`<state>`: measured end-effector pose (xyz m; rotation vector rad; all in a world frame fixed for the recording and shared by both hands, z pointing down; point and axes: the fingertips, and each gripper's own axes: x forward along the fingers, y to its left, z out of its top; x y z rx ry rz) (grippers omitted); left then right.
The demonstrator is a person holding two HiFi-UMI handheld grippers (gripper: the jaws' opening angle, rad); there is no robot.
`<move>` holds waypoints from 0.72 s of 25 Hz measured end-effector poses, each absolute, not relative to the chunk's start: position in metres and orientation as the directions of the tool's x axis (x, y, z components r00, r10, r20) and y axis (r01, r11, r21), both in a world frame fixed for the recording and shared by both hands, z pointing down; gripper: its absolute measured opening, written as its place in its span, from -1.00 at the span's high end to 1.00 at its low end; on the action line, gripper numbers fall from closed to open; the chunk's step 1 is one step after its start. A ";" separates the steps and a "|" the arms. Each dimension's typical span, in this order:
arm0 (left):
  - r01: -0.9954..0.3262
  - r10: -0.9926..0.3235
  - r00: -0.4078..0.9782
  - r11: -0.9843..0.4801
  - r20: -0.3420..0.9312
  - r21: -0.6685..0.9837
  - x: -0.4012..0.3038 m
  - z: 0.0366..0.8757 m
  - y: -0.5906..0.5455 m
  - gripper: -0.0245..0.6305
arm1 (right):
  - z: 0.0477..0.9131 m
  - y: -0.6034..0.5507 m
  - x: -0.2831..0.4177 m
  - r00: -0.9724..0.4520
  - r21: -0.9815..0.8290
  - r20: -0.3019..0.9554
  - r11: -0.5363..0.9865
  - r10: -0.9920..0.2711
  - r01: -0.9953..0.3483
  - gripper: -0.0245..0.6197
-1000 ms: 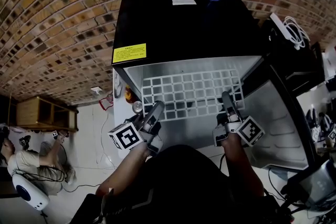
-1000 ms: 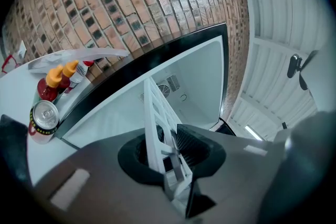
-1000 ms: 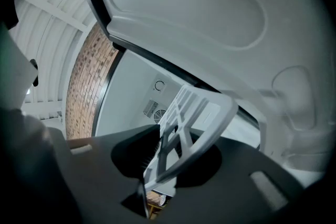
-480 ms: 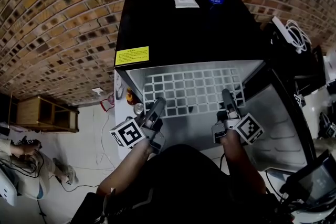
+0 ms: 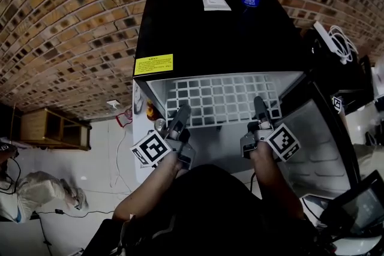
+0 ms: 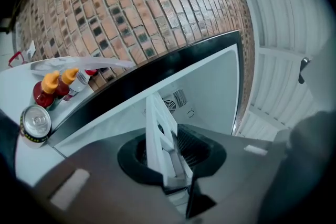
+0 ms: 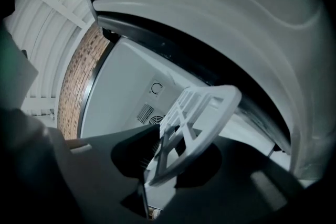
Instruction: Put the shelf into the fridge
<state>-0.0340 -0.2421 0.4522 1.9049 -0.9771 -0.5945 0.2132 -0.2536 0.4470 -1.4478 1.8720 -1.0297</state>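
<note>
Both grippers are closed on the white grid shelf (image 5: 222,99). The left gripper (image 5: 182,111) has its near edge toward the fridge's left wall, and the right gripper (image 5: 259,106) has the same edge toward the door side. Neither hand is nearer; they are level with each other.

The shelf lies flat in the open mouth of the fridge (image 5: 210,33), its long axis running wall to wall across the opening. Its far edge is already under the black top. From each gripper the shelf reaches straight ahead, so I'd judge that what remains is a level push toward the fridge's back wall.

The head view shows the shelf square to the opening but not the depth behind it. The gripper views show the pale back wall with its round vent beyond the shelf.
</note>
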 end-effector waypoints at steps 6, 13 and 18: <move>-0.394 -0.844 0.536 -0.289 -0.038 0.872 -0.036 0.451 -0.254 0.69 | 0.446 -0.265 0.213 -0.263 -0.827 0.034 0.121 -0.964 -0.550 0.60; -0.397 -0.862 0.503 -0.284 -0.052 0.873 -0.037 0.450 -0.265 0.69 | 0.446 -0.276 0.213 -0.255 -0.825 0.036 0.116 -0.966 -0.553 0.60; -0.418 -0.878 0.473 -0.298 -0.075 0.858 -0.037 0.448 -0.272 0.67 | 0.445 -0.283 0.213 -0.244 -0.807 0.032 0.119 -0.969 -0.579 0.59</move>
